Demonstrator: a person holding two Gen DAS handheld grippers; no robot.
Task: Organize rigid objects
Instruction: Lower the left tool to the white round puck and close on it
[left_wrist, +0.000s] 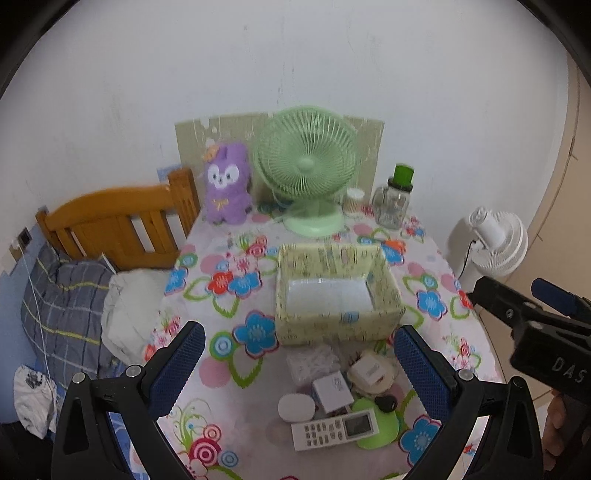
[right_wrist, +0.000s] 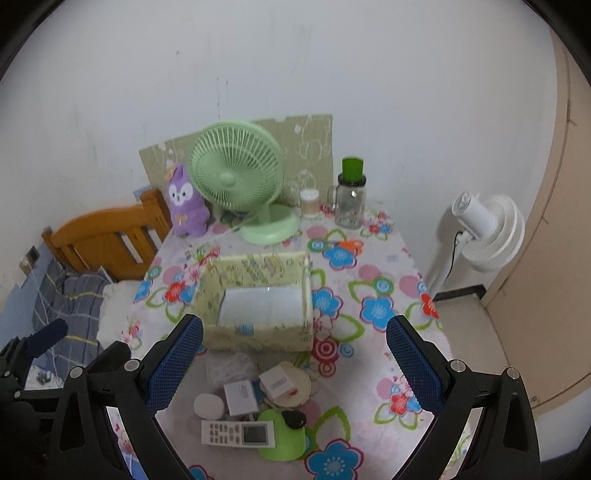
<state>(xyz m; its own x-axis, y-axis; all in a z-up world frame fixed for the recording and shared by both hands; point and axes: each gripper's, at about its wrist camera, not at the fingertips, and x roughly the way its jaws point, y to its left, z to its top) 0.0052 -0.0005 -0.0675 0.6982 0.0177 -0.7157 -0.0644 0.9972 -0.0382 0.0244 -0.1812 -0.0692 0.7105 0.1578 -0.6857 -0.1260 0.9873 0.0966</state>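
Lying between the spread left claw (left_wrist: 295, 373) fingers, remote (left_wrist: 334, 430)

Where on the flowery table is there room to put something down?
Bare cloth lies right of the basket, toward the table's right edge, and left of it toward the bed. The basket itself is nearly empty. It is crowded in front of it, around the remote and the small white box.

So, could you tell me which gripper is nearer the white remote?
Hard to call: left gripper and right gripper both hover open above the remote, neither touching.
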